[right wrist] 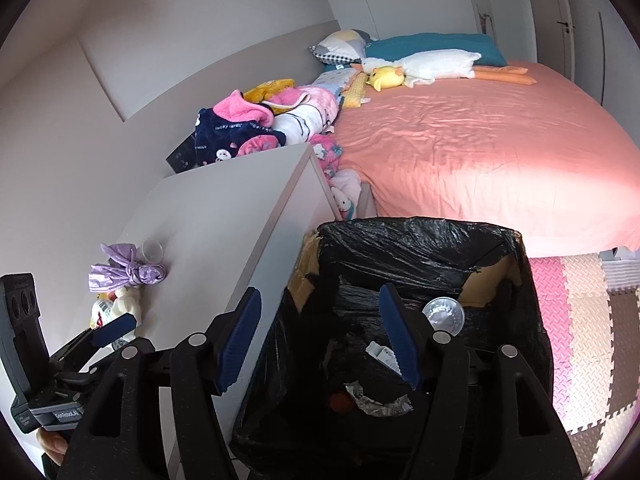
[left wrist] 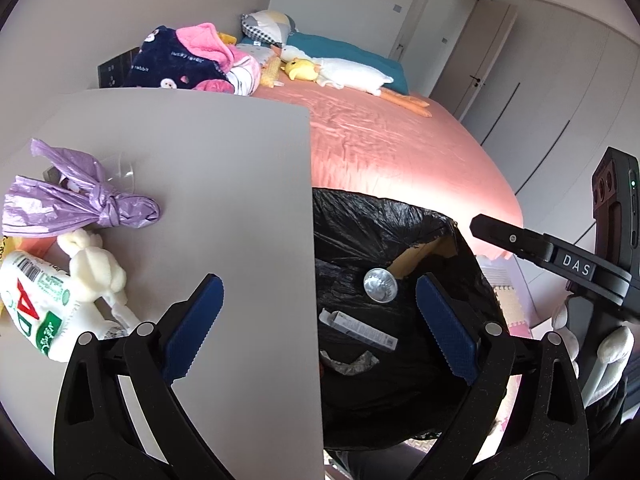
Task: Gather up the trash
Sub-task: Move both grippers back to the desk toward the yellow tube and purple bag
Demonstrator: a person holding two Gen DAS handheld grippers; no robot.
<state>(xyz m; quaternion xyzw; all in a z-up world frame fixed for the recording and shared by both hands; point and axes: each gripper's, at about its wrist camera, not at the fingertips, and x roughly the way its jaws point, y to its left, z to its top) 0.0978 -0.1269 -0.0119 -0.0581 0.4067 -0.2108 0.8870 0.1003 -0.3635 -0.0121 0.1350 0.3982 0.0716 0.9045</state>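
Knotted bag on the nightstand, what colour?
Light purple knotted bag; clearest in the left wrist view.

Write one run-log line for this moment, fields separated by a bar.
left gripper: open, empty | right gripper: open, empty, over bin | purple bag: on table, knotted

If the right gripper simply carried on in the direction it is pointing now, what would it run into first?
Probably the black bin liner. The open right gripper points into the lined bin, so it would likely meet the liner's far inner wall, or the clear cup just right of its line. Depth is uncertain.
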